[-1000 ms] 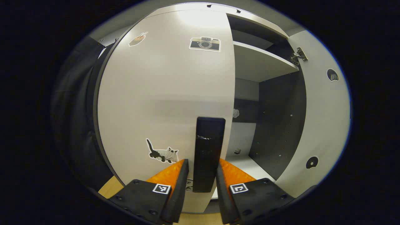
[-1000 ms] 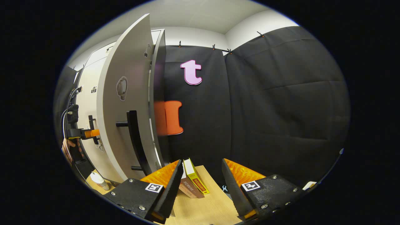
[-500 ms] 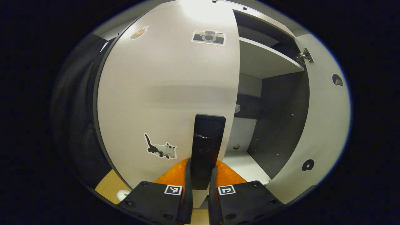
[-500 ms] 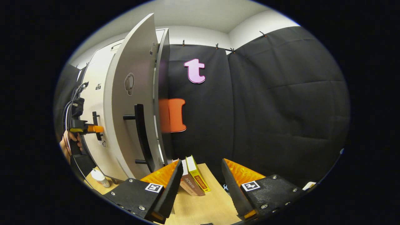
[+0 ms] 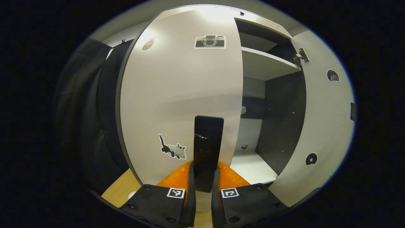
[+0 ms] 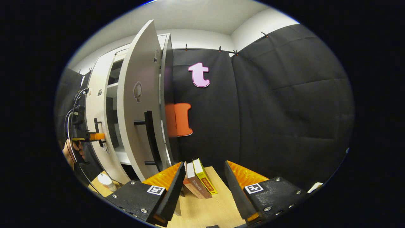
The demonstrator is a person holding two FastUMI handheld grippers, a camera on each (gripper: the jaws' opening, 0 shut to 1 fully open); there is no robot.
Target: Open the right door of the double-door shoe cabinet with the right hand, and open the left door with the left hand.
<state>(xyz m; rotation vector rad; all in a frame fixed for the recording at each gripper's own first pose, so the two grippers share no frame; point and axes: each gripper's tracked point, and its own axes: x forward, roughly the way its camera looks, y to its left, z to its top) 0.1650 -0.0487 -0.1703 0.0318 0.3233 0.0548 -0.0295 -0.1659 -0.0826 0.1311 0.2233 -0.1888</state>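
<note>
the left gripper (image 5: pixel 203 182) is clenched on the black handle (image 5: pixel 207 142) of the left door (image 5: pixel 180 95), which stands partly ajar at 12 o'clock. the right door (image 6: pixel 139 104) hangs wide open at 10 o'clock in the right gripper view, its handle (image 6: pixel 152 139) free. the right gripper (image 6: pixel 204 183) is spread wide, grasping nothing, above two books (image 6: pixel 197 177) on the wooden floor (image 6: pixel 215 205).

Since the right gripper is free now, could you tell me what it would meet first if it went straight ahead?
Probably the black cloth wall behind the light wooden table; the open right gripper points past the leaning books, though depth is unclear.
</note>
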